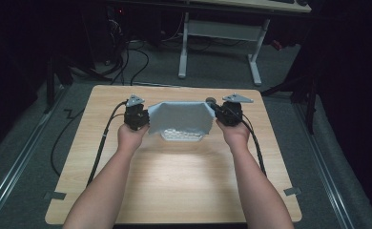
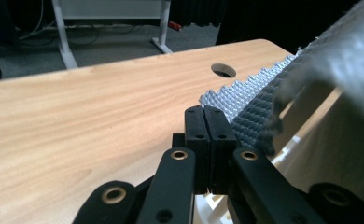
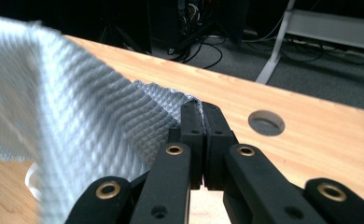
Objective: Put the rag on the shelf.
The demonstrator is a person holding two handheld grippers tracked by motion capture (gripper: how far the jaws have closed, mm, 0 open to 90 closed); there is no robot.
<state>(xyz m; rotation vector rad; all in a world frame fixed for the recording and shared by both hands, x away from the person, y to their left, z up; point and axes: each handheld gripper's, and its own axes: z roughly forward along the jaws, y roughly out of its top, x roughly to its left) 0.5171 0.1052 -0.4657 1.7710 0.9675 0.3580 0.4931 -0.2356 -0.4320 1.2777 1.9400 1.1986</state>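
Above the tabletop (image 1: 174, 181), toward its 12 o'clock half, a grey waffle-weave cloth (image 1: 180, 117) hangs stretched between two grippers. Left gripper (image 1: 137, 116), at 9 o'clock of the cloth, has jaws pressed fully together on the cloth's left corner; right gripper (image 1: 229, 113), at 3 o'clock, likewise pinches the right corner. Cloth's lower edge sags just over a white object (image 1: 181, 136) that lies on the wood.
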